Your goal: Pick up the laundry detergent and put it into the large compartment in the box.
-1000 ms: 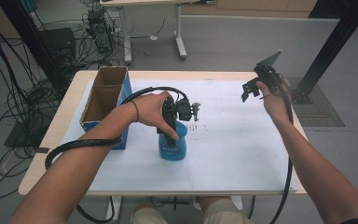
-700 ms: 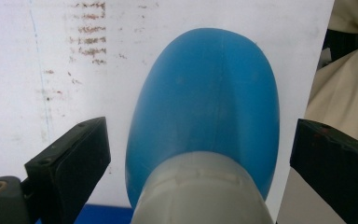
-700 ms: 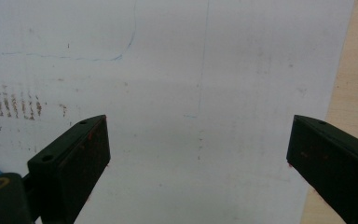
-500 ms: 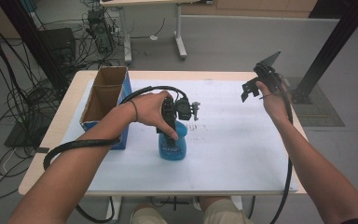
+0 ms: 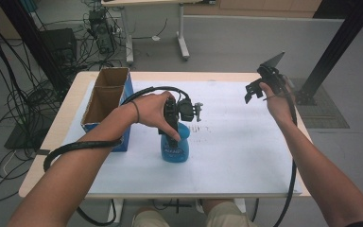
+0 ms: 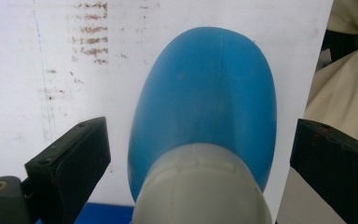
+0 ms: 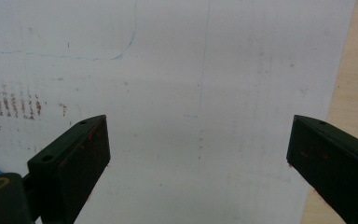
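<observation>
Left of the blue bottle (image 5: 175, 146) we note a cardboard box (image 5: 105, 97), directly over the bottle our left gripper (image 6: 200, 154), jaws spread either side without touching, and well right of it our right gripper (image 5: 253, 91) raised, jaws apart, empty.

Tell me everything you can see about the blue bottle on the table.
The blue bottle stands upright on the white sheet covering the table, near its middle, right of the cardboard box. It looks like smooth, glossy plastic, with a rounded body, a label with white lettering too small to read, and a pale grey cap or collar on top. The left tool hangs straight above it, jaws open on either side of the top, not touching it.
</observation>
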A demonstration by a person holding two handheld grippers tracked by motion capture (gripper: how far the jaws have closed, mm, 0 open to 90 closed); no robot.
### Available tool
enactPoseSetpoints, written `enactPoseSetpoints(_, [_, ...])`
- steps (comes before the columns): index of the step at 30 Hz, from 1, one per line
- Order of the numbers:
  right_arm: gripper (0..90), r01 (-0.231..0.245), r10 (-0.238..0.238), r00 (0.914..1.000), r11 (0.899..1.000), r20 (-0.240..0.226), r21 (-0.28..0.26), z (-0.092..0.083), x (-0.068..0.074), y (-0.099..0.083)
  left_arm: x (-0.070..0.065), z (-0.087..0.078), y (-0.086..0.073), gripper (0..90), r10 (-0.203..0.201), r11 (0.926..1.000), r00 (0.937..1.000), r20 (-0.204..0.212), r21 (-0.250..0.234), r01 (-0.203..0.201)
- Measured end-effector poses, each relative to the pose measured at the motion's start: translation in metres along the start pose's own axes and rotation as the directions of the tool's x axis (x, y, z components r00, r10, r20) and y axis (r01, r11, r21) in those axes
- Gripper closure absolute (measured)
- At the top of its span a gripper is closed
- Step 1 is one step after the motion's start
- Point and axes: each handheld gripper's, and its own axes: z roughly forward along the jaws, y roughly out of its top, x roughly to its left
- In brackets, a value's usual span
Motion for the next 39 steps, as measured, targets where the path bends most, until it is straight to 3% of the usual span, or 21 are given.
enactPoseSetpoints(39, [5.8,0.006,-0.006,1.0000,1.000,-0.004,0.000,0.0002,0.0008,0.0000,-0.0012,-0.0040,-0.0012,5.5,0.000,1.0000,1.0000,-0.008,0.000,0.000])
